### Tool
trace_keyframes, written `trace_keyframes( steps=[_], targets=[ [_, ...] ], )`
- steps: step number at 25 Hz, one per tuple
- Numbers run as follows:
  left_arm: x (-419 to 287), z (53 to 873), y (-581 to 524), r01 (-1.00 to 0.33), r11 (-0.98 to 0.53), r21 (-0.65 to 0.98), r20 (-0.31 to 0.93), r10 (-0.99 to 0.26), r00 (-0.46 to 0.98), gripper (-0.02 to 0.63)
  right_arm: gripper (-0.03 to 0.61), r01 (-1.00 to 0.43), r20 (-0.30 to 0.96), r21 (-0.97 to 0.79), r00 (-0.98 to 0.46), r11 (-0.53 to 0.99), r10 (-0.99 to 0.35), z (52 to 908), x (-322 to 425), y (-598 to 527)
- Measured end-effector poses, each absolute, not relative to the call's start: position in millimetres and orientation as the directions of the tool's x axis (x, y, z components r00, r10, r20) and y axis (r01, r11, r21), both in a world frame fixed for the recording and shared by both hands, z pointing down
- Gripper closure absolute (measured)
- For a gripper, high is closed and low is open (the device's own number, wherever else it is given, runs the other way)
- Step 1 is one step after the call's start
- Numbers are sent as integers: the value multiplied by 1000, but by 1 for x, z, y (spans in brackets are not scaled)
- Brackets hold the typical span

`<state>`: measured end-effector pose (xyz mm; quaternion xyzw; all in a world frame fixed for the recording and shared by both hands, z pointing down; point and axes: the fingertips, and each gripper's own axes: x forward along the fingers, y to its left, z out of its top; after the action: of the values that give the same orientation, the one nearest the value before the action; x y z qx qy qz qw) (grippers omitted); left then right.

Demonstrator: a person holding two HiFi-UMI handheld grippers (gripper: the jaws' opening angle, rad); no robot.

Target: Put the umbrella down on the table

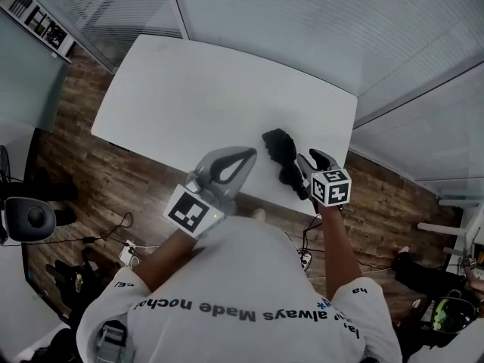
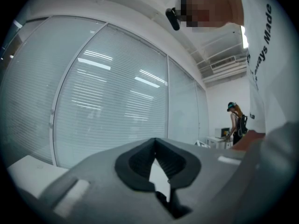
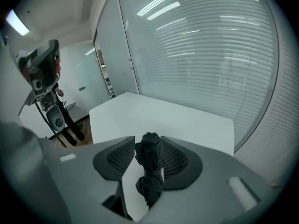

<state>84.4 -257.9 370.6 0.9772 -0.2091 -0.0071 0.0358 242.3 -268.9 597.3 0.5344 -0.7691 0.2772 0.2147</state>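
Note:
A black folded umbrella (image 1: 281,151) hangs over the near right part of the white table (image 1: 212,89), close to its front edge. My right gripper (image 1: 314,162) is shut on it. In the right gripper view the umbrella (image 3: 150,167) stands between the two dark pads of the right gripper (image 3: 147,141) and touches both, with the table (image 3: 187,115) below and beyond. My left gripper (image 1: 248,154) is to the left of the umbrella, apart from it, near the table's front edge. The left gripper (image 2: 155,141) has its fingertips meeting and holds nothing.
Glass walls with blinds (image 1: 318,29) run behind and to the right of the table. Wooden floor (image 1: 83,165) with cables lies in front of it, and a dark chair (image 1: 30,218) stands at the far left. A person (image 2: 236,120) stands far off in the left gripper view.

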Motion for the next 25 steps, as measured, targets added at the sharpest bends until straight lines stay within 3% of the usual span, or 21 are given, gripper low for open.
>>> trace_keyframes(
  steps=[8, 16, 25],
  targets=[
    [88, 369, -256, -388, -917, 95, -13, -391, 920, 611, 433, -950, 386, -135, -311, 281, -868, 479, 229, -248],
    [85, 359, -254, -387, -919, 75, -26, -390, 920, 611, 468, -942, 171, -45, -334, 331, -927, 389, 195, -221],
    [87, 344, -243, -370, -927, 64, -64, -374, 925, 611, 502, -939, 88, -16, -344, 344, -935, 358, 171, -206]
  ],
)
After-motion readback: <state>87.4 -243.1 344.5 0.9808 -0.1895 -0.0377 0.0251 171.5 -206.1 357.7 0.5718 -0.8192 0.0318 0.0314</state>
